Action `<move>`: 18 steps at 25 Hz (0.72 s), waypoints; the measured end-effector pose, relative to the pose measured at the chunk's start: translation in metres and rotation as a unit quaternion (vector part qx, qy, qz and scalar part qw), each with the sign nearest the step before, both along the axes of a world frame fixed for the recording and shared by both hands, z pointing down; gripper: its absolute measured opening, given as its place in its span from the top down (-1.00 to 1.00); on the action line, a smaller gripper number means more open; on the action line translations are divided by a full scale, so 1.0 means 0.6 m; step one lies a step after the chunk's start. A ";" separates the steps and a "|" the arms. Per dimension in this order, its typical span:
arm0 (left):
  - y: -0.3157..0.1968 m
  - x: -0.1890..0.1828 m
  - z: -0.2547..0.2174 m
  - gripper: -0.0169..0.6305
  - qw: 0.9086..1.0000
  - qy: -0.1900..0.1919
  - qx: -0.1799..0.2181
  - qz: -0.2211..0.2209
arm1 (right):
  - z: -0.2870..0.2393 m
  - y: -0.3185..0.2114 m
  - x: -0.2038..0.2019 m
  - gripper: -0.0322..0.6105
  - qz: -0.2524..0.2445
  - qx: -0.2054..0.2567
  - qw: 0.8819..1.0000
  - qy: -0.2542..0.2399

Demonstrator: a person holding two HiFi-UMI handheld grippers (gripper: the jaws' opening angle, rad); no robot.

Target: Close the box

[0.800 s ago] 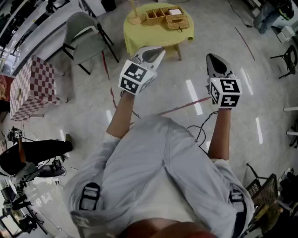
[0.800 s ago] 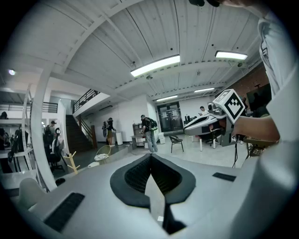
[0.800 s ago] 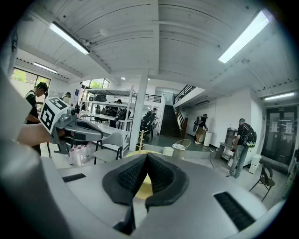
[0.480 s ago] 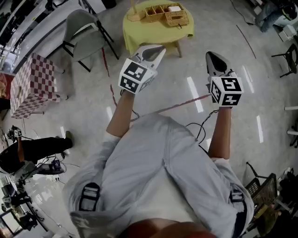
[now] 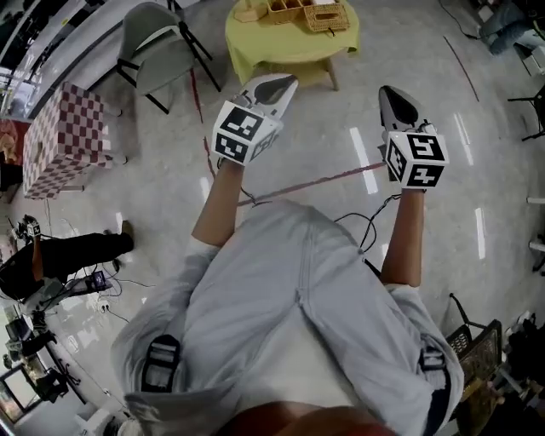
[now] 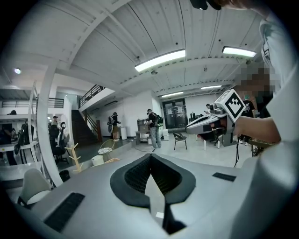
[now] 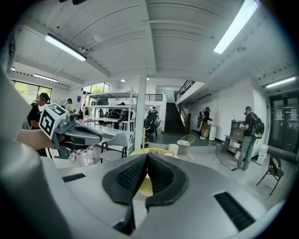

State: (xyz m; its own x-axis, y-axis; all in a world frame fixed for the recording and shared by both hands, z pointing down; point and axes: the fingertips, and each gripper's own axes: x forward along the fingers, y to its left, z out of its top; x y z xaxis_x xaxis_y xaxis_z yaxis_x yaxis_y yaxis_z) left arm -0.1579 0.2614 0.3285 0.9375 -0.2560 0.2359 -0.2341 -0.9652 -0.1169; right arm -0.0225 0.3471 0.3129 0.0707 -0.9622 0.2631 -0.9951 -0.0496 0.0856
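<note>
View from above and from each tool. A person in pale grey clothing stands on a glossy grey floor [image 5: 153, 196], both forearms raised, with a grey two-jawed tool in each hand. The left tongs [image 5: 281, 83] are pressed together at the tips with nothing between them. The right tongs [image 5: 393, 94] are likewise closed and empty. Each tool carries its white cube with black square markers just above the holding hand. Both tools point toward a round table with a yellow cloth [image 5: 272, 47], which stands ahead of the person and well apart from either tool. The woven wicker box [image 5: 328, 17] rests on the far part of that table, at the top edge of the head view, with a white item showing at its top. Whether its lid is up cannot be told. Just beside it, to the left, lies a light wooden tray with compartments [image 5: 285, 8]. A grey chair with black legs [image 5: 157, 55] stands left of the table. Farther left is a block draped in red-and-white checked cloth [image 5: 64, 140]. A thin red line [image 5: 324, 181] crosses the floor between the person and the table.
</note>
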 end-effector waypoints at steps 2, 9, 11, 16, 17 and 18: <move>0.001 0.001 0.000 0.86 1.000 -0.001 0.000 -0.011 | 0.002 0.005 0.010 0.82 -0.005 0.003 1.000 0.001; 0.016 0.023 0.005 0.86 1.000 -0.009 0.012 -0.018 | 0.006 0.011 0.037 0.83 -0.026 0.018 0.999 0.007; 0.013 0.022 0.001 0.86 1.000 -0.007 0.015 -0.020 | 0.004 0.009 0.033 0.83 -0.036 0.021 0.999 0.004; 0.001 0.032 0.005 0.86 1.000 -0.006 0.014 -0.022 | 0.013 0.001 0.038 0.83 -0.052 0.018 0.998 -0.015; -0.005 0.035 0.009 0.86 1.000 -0.007 0.012 -0.020 | 0.016 -0.004 0.040 0.83 -0.054 0.018 0.998 -0.020; -0.014 0.038 0.013 0.86 1.000 -0.007 0.011 -0.019 | 0.019 -0.011 0.042 0.83 -0.054 0.018 0.998 -0.023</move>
